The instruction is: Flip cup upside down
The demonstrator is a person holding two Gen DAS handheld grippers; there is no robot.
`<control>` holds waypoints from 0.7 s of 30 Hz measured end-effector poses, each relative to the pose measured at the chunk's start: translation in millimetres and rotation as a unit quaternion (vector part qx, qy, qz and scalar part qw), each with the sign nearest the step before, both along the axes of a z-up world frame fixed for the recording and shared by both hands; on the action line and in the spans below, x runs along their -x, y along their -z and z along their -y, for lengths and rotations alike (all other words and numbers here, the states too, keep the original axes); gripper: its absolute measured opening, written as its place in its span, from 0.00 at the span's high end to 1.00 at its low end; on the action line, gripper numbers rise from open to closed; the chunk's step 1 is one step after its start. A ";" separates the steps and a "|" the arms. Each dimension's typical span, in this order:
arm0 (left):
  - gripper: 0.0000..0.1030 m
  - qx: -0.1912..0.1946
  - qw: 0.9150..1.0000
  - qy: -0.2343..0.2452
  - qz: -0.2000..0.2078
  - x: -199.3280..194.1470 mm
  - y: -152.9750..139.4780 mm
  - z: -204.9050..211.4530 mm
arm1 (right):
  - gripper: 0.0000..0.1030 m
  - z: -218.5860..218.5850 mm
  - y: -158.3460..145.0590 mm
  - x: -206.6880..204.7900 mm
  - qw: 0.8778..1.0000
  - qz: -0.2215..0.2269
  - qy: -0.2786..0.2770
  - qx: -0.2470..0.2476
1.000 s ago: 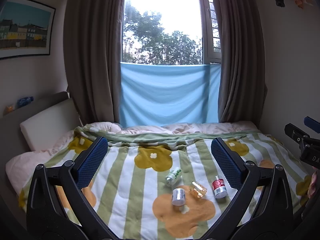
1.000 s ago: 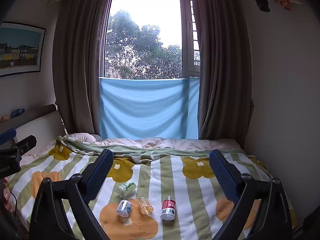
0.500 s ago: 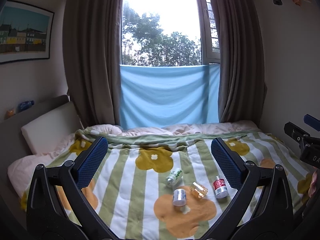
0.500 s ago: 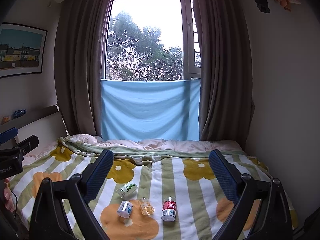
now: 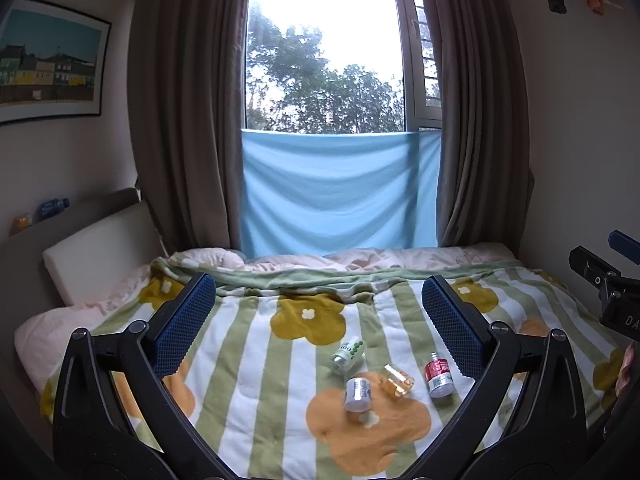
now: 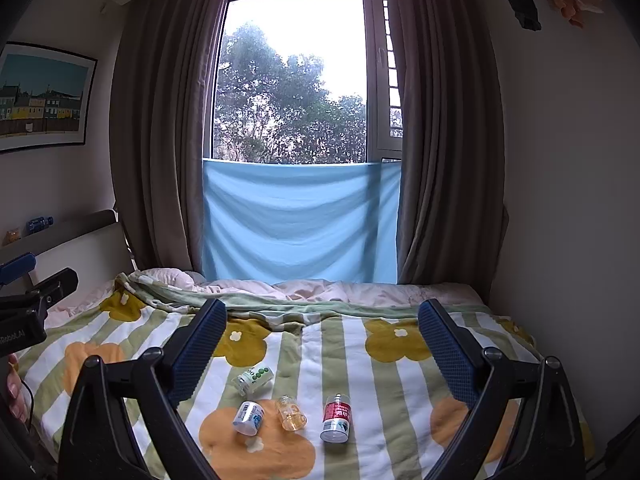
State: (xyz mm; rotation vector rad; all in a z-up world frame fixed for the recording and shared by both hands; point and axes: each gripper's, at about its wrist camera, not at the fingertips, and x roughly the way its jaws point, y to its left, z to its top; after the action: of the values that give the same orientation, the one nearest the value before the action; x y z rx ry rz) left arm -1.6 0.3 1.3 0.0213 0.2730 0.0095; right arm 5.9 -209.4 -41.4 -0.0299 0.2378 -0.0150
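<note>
Several small containers lie on their sides on the striped flowered blanket (image 5: 256, 360). Among them is a clear amber cup (image 5: 396, 380), also seen from the right wrist (image 6: 292, 412). Around it lie a white-and-blue one (image 5: 357, 394) (image 6: 248, 418), a green-dotted one (image 5: 348, 354) (image 6: 254, 380) and a red one (image 5: 439, 374) (image 6: 336, 418). My left gripper (image 5: 316, 292) hovers open, well back from and above the group. My right gripper (image 6: 322, 312) is open too, equally far off. Neither holds anything.
The bed fills the room between a padded headboard (image 5: 92, 248) on the left and a bare wall (image 6: 568, 200) on the right. Brown curtains (image 5: 180, 120) and a blue cloth (image 5: 336, 188) hang at the window beyond. Each gripper shows at the edge of the other's view.
Both cameras have drifted only slightly. The containers on the blanket lie where they were, and both grippers stay open.
</note>
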 end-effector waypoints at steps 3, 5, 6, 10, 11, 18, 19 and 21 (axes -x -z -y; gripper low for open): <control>0.00 0.001 1.000 0.000 -0.001 0.5 0.7 0.5 | 0.07 0.0 -0.2 1.5 1.000 -0.001 0.002 0.000; 0.00 0.000 1.000 0.000 -0.001 0.6 0.6 0.3 | 0.07 1.3 -0.7 2.4 1.000 -0.001 0.001 -0.002; 0.00 0.000 1.000 0.000 -0.001 0.6 0.7 0.4 | 0.07 1.4 -1.1 3.3 1.000 0.000 0.001 -0.003; 0.00 0.005 1.000 0.004 -0.006 0.4 1.0 -1.3 | 0.07 1.9 -1.7 4.1 1.000 0.001 0.001 -0.004; 0.00 0.005 1.000 0.004 -0.007 0.4 1.3 -1.4 | 0.07 1.5 -1.1 4.3 1.000 0.001 0.001 -0.004; 0.00 0.006 1.000 0.004 -0.007 -0.2 1.7 -0.5 | 0.07 2.3 -0.7 4.3 1.000 0.002 0.001 -0.004; 0.00 0.006 1.000 0.004 -0.008 -0.2 1.9 -0.1 | 0.07 2.3 -1.1 4.5 1.000 0.002 0.001 -0.004; 0.00 0.006 1.000 0.004 -0.008 0.0 2.7 1.1 | 0.07 1.6 -1.2 4.6 1.000 0.002 0.001 -0.004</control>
State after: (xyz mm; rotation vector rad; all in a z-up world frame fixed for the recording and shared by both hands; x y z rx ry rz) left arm -1.6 -0.8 -1.4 0.0097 0.2888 -0.0007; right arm 1.3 -210.9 -40.2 -0.0214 0.2337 -0.0154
